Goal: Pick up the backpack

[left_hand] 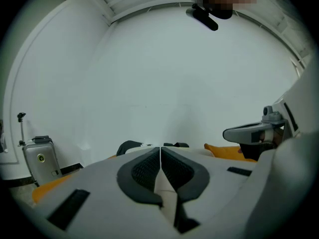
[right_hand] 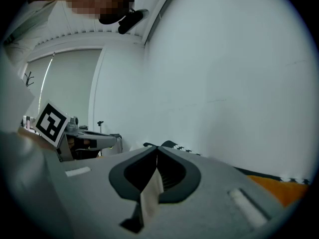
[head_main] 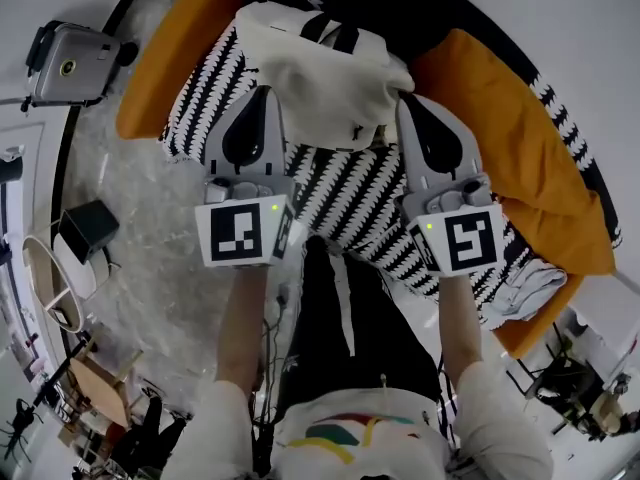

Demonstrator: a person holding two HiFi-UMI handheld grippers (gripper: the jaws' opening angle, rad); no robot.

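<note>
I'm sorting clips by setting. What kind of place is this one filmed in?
Probably a bedroom, or a room staged as one: a black-and-white patterned bedcover, orange pillows along it, and a silver suitcase standing nearby.

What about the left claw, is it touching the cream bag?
Touching. The left gripper view shows the left gripper shut, with fabric of the cream backpack pinched between its jaws.
</note>
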